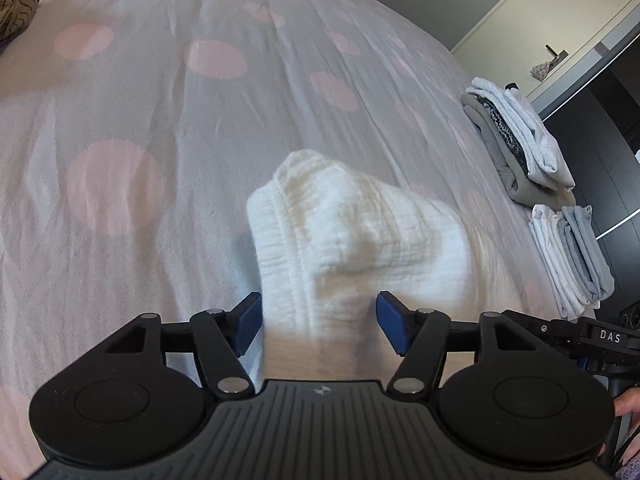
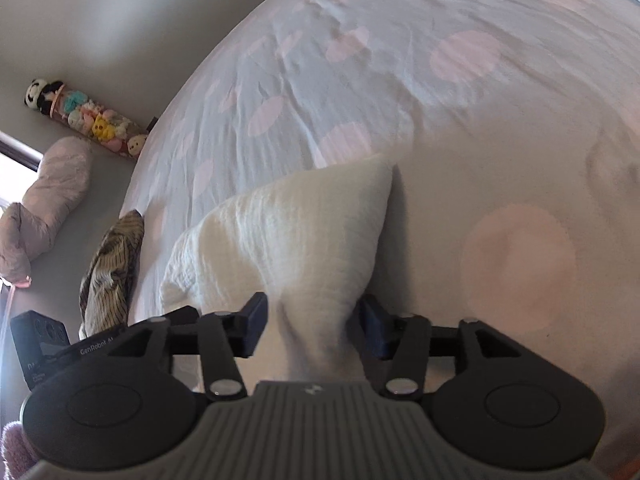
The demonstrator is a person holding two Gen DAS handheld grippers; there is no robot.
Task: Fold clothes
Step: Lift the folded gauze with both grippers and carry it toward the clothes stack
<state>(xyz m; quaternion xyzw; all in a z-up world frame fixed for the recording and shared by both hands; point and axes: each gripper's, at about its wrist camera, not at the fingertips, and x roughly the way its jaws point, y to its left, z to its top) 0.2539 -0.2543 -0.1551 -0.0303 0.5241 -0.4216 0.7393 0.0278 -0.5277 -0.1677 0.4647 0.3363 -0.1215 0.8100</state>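
White crinkle-weave cloth (image 1: pixel 352 228) sits bunched in a rumpled mound on the pink-dotted bedspread (image 1: pixel 152 92), part of it running between the fingers of both tools; left gripper (image 1: pixel 318 322) is spread with the right pad clear of the fabric, right gripper (image 2: pixel 310 326) is spread too, cloth between the pads but not pinched. No containers. Two stacks of folded laundry (image 1: pixel 520 140) sit at the bed's right edge, well apart from the cloth, and a brown patterned garment (image 2: pixel 114 260) lies at the opposite edge.
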